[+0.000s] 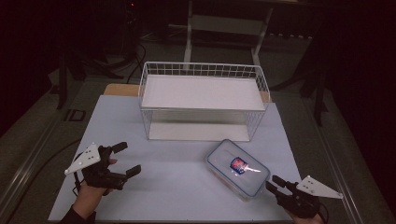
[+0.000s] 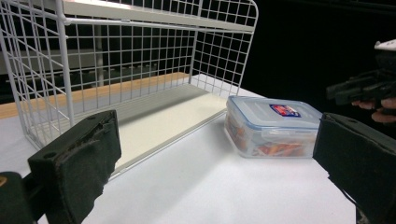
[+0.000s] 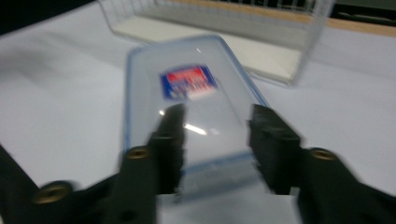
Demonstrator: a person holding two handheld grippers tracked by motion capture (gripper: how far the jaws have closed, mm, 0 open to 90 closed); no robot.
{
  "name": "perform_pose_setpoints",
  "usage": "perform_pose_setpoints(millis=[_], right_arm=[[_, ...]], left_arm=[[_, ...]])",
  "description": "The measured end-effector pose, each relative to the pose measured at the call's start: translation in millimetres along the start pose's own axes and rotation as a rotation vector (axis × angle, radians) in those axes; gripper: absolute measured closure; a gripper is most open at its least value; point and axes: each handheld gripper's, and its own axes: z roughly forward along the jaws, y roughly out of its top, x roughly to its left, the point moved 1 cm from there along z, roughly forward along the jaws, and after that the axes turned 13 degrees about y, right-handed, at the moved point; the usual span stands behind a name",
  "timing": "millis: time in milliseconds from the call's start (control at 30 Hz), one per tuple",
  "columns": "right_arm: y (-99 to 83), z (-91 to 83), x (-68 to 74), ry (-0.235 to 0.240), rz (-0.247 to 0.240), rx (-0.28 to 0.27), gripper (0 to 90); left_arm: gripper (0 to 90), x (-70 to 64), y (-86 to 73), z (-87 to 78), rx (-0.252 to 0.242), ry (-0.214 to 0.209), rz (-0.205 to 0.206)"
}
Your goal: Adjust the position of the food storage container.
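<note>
A clear plastic box (image 1: pixel 238 169) with a blue-rimmed lid and a red and blue label lies on the pale table sheet, front right of a white wire rack (image 1: pixel 204 100). My right gripper (image 1: pixel 274 184) is at the box's near right end. In the right gripper view the gripper (image 3: pixel 217 140) is open, its jaws over the near end of the lid (image 3: pixel 187 93); the picture is blurred. My left gripper (image 1: pixel 127 158) hovers open at the front left, well apart from the box. The left gripper (image 2: pixel 219 182) faces the box (image 2: pixel 271 126), nothing between its jaws.
The wire rack (image 2: pixel 116 60) has a white upper shelf and a white bottom board, open towards me. The pale sheet (image 1: pixel 177 186) covers the table to its front edge. Dark floor and stand legs (image 1: pixel 189 32) lie beyond. The other gripper (image 2: pixel 359 86) appears past the box.
</note>
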Motion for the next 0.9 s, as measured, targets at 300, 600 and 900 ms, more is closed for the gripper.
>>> perform_pose_setpoints(millis=[300,600,900], right_arm=[[-17.7,3.5,-11.2,-0.048,0.059,0.117,89.8],[-16.8,17.6,-20.1,-0.033,0.081,0.143,90.0],[-6.7,25.1,-29.8,-0.055,0.077,0.133,90.0]], left_arm=[[1.1,0.4,-0.6,0.5,0.001,-0.003,-0.007],[1.1,-1.5,-1.9,2.9,0.016,-0.008,0.01],[1.1,-2.8,-2.3,3.8,0.021,-0.014,0.017]])
